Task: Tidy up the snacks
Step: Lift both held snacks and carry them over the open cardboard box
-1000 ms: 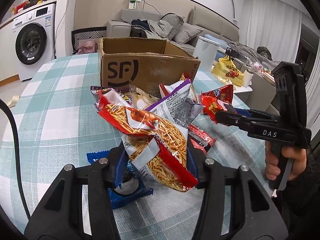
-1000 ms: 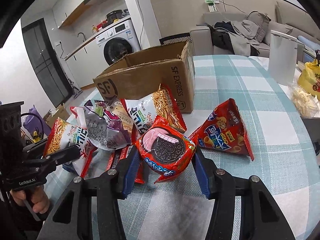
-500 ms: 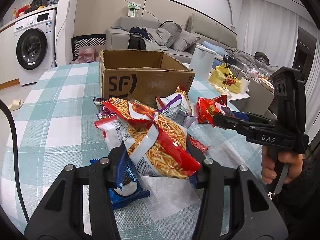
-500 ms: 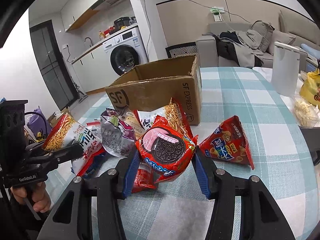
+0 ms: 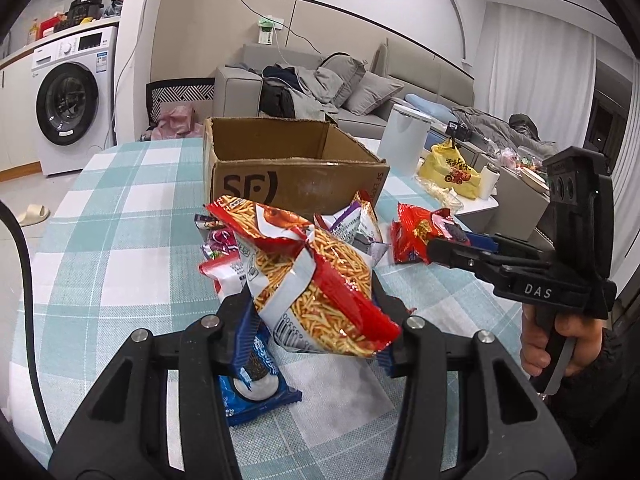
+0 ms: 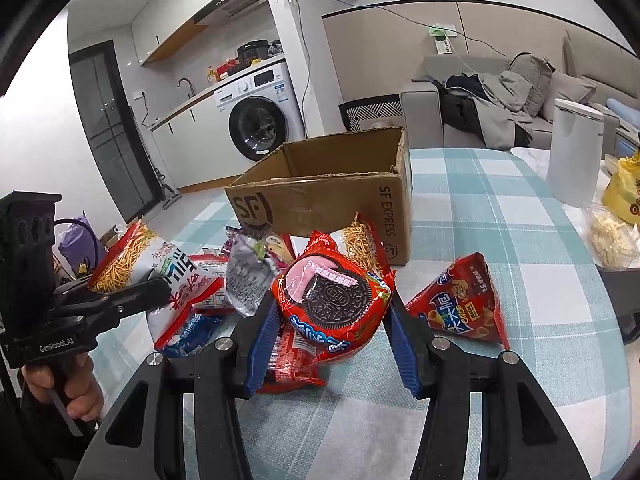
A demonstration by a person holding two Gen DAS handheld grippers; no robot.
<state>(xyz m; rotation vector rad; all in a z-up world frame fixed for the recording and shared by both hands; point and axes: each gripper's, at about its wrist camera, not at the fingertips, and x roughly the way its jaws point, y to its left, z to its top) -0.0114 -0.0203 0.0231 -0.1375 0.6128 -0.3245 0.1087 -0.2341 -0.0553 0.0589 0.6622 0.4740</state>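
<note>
Through the left wrist camera I am seeing my left gripper [image 5: 314, 320] squeezing a red-and-white bag of stick snacks [image 5: 316, 284], its jaws part-way closed against the bag's two sides and holding it clear of the checked surface [image 5: 120, 216]. A blue cookie packet [image 5: 256, 380] is lying flat at 7 o'clock from the bag, just under the left jaw. The open cardboard box [image 5: 296, 176] is standing at 12 o'clock, beyond a loose heap of snack bags. At 3 o'clock the right gripper [image 5: 444, 246] is reaching in sideways, holding a red packet.

Through the right wrist camera I am seeing my right gripper [image 6: 332, 320] pinching a red Oreo packet [image 6: 332, 300], the blue-padded jaws set about mid-width and pressing on both its edges. A red triangular snack bag [image 6: 460, 304] is resting on the surface at 3 o'clock, close beside the right jaw. The box [image 6: 332, 196] is sitting at 12 o'clock. At 9 o'clock the left gripper [image 6: 132, 292] is carrying the stick-snack bag [image 6: 148, 264].
</note>
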